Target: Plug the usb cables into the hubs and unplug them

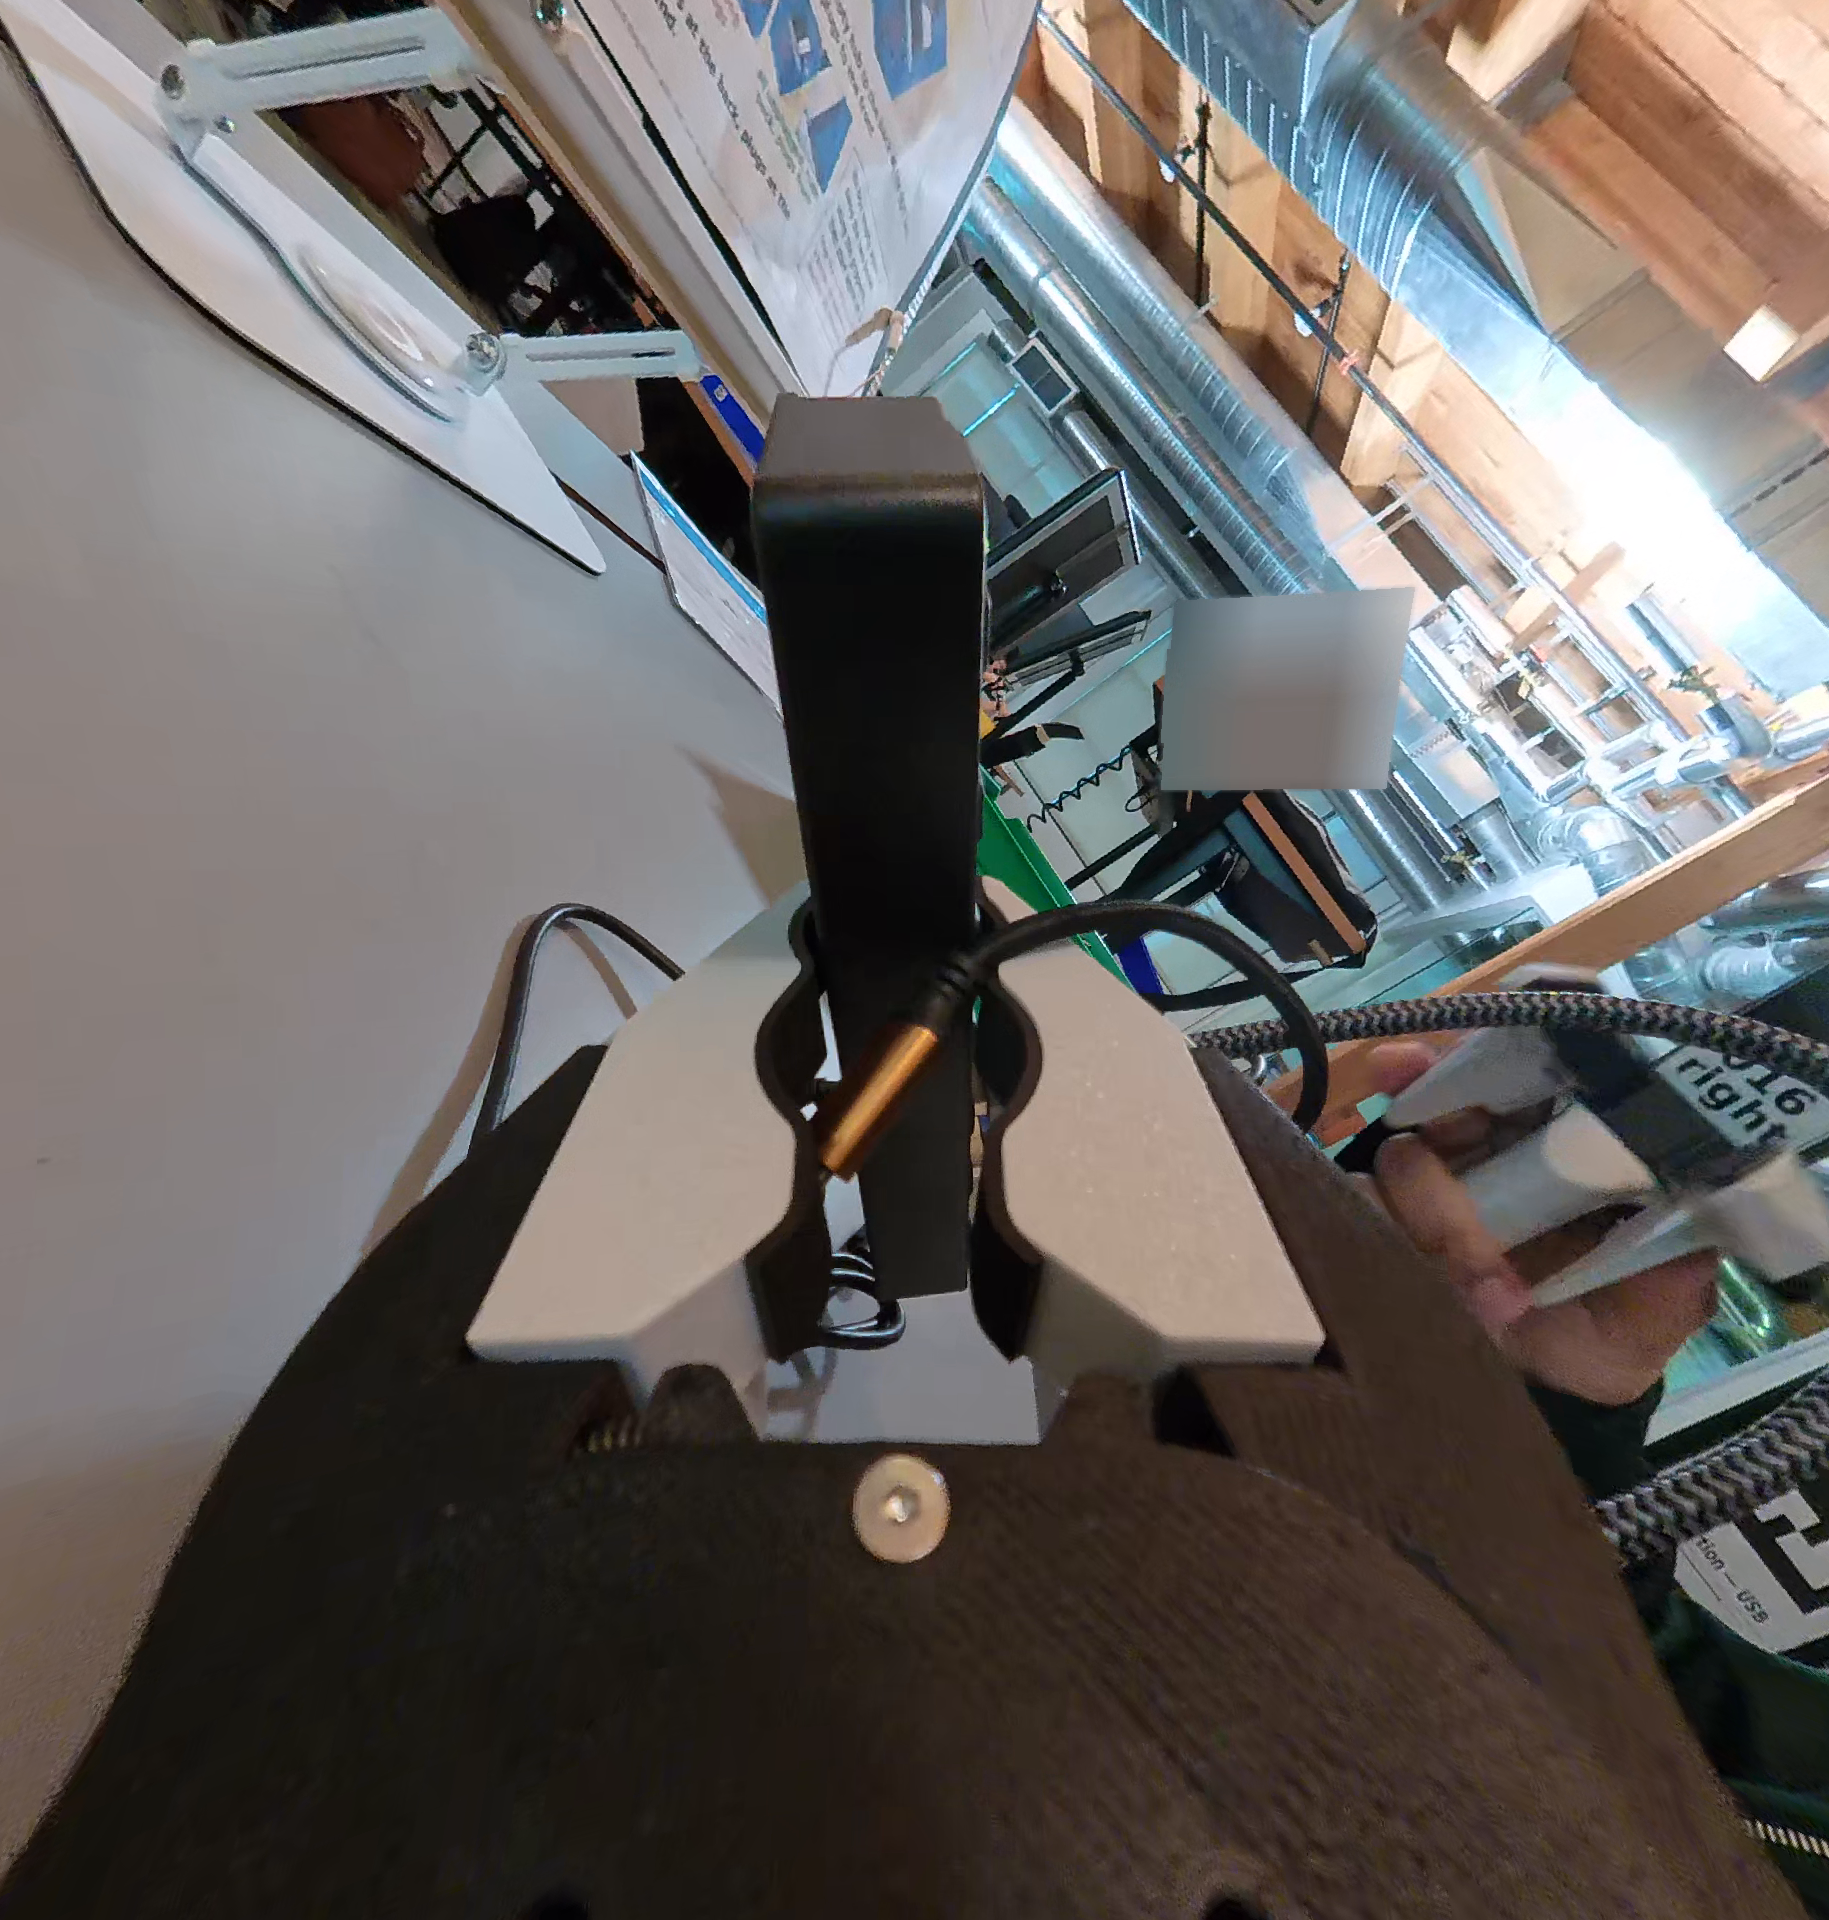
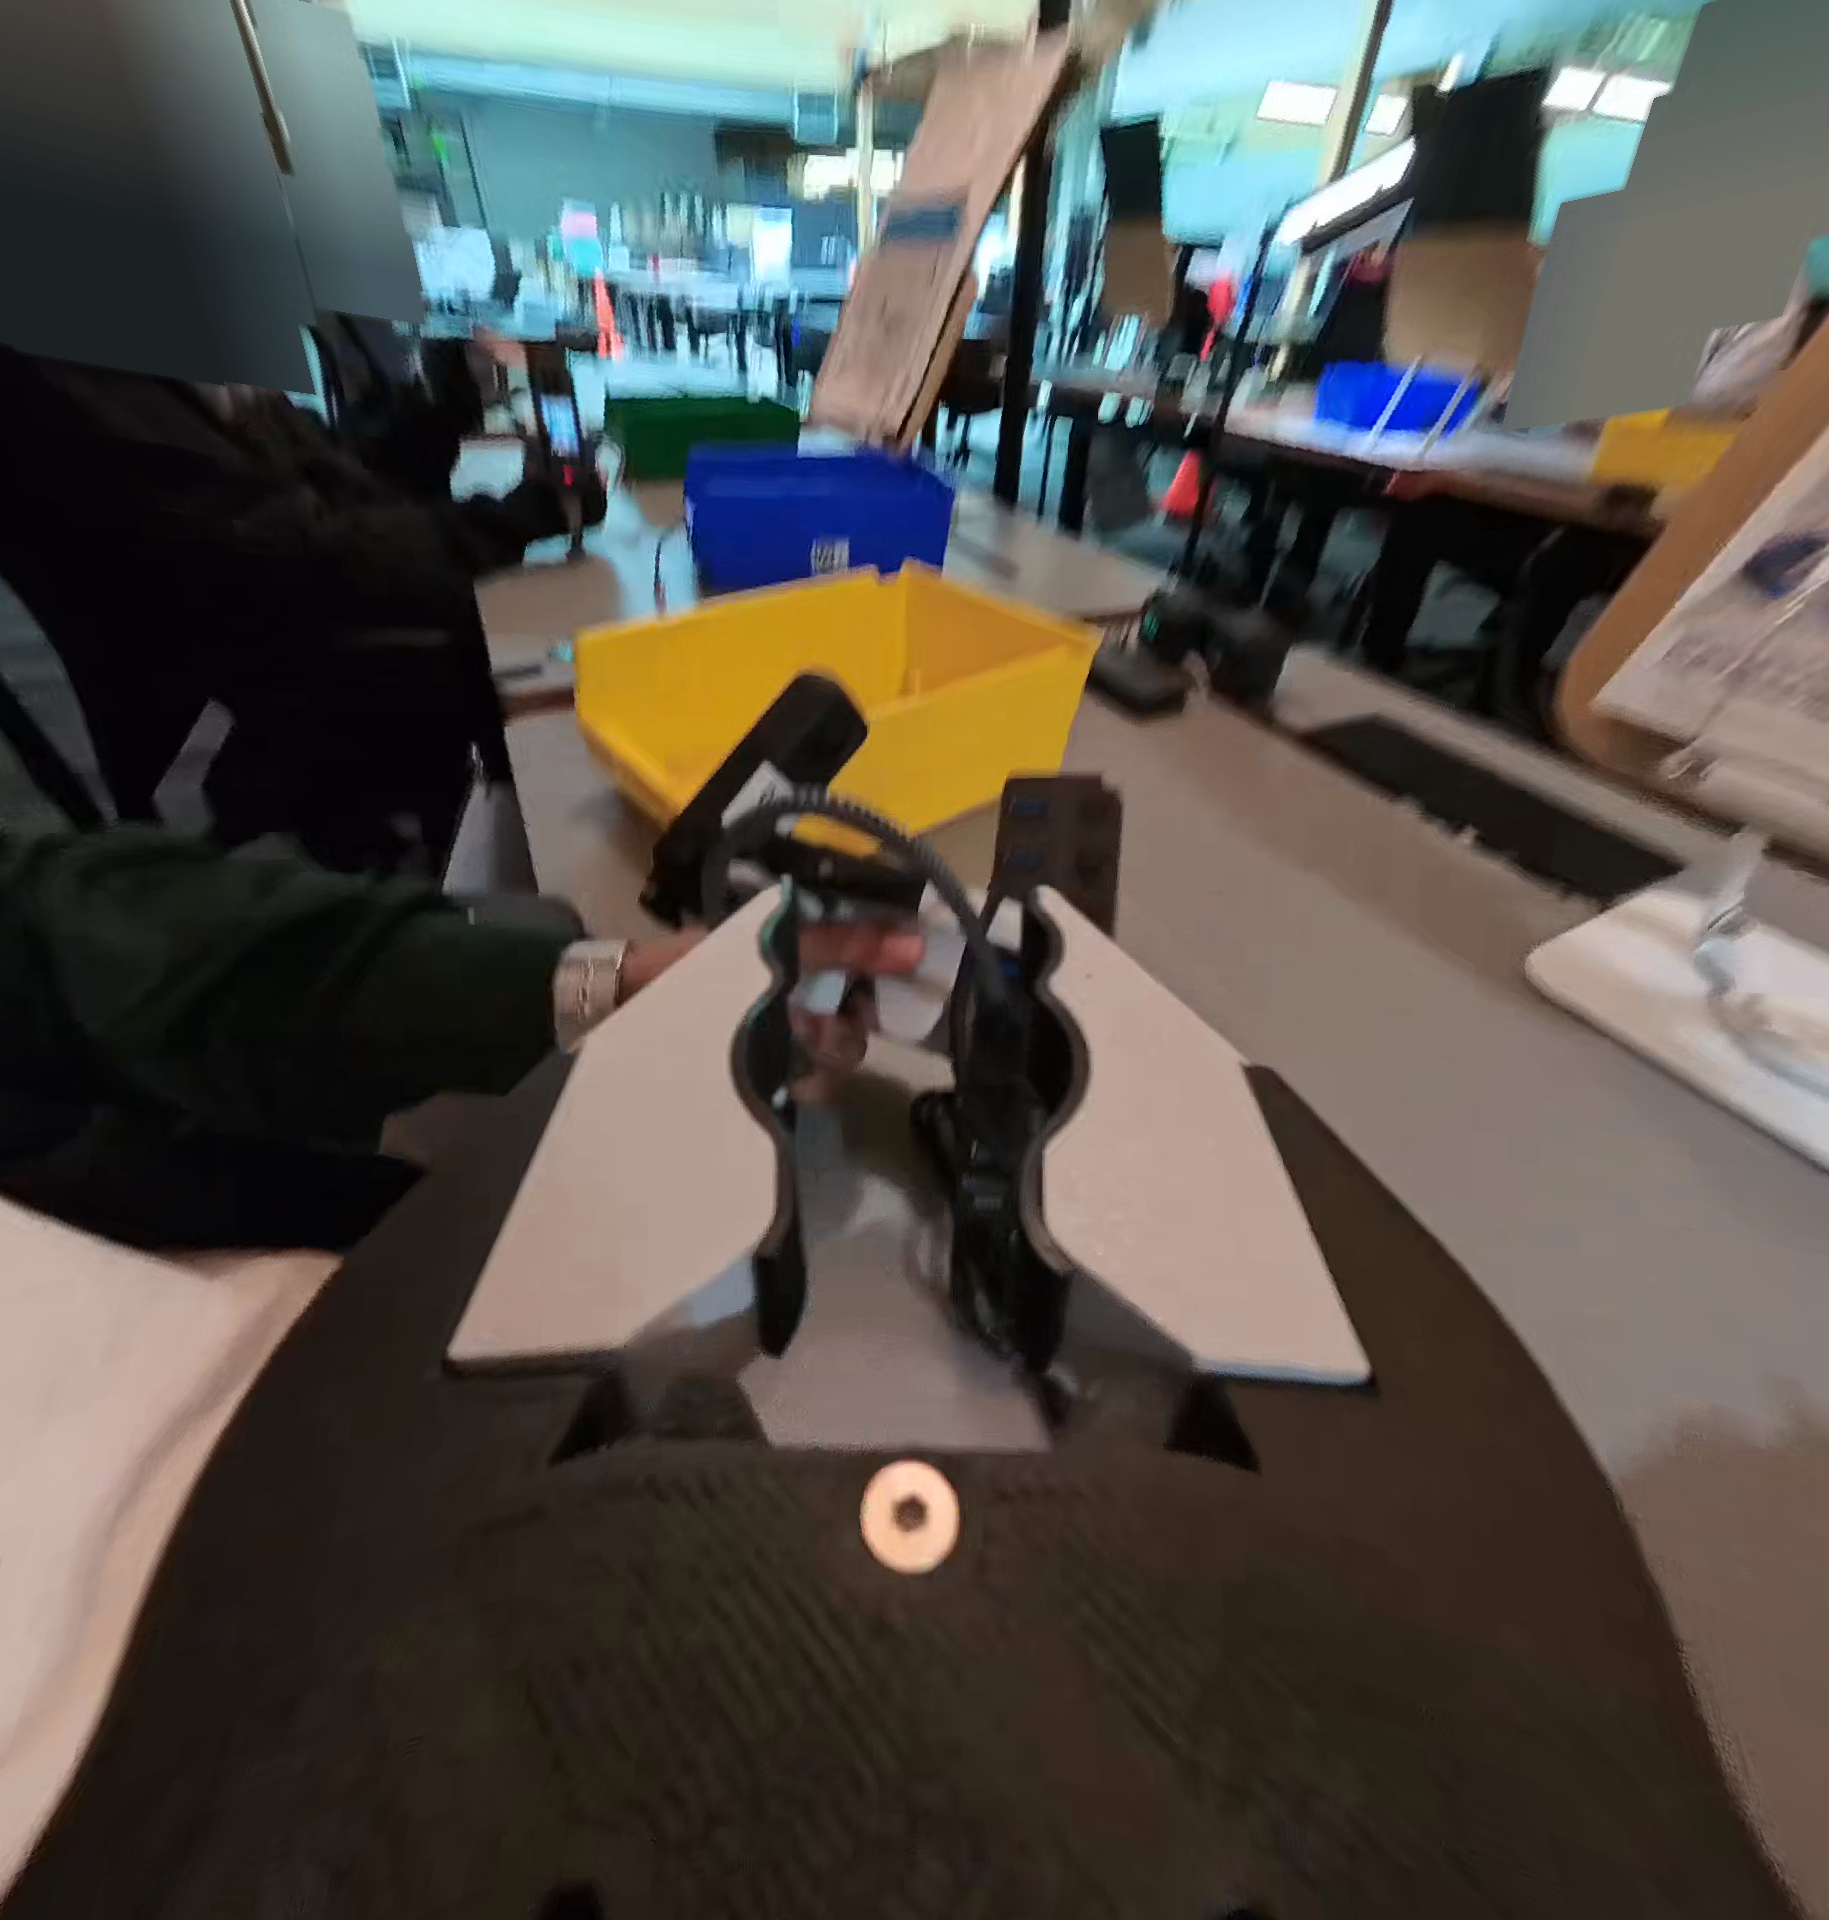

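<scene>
While my left gripper [image 1: 884,1132] clamps the hub [image 1: 874,727] upright off the table [image 1: 266,831], its thin cable [image 1: 1149,935] loops loose across the jaws. My right gripper [image 2: 915,1101] stands partly open, and a black plug [image 2: 993,1122] lies against one finger. I'd fear a snag or a slipping plug; that view is blurred.

left tongs [image 1: 894,1049] clamped on upright black hub [image 1: 874,727], gold-tipped cable [image 1: 879,1107] across it, grey table [image 1: 266,831]

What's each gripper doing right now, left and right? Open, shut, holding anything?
Left gripper: shut on the black hub, hub lifted off the table.
Right gripper: jaws apart; a black cable lies along one finger, but the view is blurred, so a grip cannot be told.
</scene>
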Available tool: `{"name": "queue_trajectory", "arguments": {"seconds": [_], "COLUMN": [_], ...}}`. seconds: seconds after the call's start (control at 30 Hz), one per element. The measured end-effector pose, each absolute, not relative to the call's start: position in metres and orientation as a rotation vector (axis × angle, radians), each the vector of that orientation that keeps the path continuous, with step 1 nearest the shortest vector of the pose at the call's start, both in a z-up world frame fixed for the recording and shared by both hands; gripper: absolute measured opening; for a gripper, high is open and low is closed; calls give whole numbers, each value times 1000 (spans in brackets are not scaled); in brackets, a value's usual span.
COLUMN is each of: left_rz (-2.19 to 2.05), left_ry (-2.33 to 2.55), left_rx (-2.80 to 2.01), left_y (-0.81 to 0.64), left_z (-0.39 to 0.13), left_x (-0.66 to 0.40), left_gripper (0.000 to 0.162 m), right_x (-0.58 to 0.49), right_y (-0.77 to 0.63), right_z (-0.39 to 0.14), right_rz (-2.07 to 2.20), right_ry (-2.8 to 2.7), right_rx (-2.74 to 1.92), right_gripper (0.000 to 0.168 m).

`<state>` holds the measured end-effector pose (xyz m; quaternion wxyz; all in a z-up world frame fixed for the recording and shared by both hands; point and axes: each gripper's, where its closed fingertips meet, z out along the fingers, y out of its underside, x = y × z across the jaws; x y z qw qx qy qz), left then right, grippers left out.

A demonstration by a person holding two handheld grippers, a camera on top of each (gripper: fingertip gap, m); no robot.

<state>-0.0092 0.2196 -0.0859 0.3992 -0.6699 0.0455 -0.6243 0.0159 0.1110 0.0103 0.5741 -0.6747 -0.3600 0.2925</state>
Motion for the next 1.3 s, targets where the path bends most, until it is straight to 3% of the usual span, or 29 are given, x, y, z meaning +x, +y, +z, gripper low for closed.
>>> {"name": "queue_trajectory", "arguments": {"seconds": [0.2, 0.37, 0.73, 1.3], "left_rz": [-1547, -1490, -1380, -1758], "left_ry": [169, 301, 476, 303], "left_rx": [-1696, -1680, -1461, -1638], "left_y": [213, 202, 182, 180], "left_z": [-84, -80, -50, -75], "left_x": [-4, 7, 13, 29], "left_gripper": [22, 22, 29, 57], "right_x": [2, 3, -15, 16], "right_y": [126, 130, 100, 117], "right_z": [-49, -59, 3, 11], "right_rz": [439, 297, 883, 1004], "right_ry": [-957, -995, -725, -515], "right_rx": [-1698, -1698, -1415, -1387], "right_gripper": [39, 2, 1, 1]}}
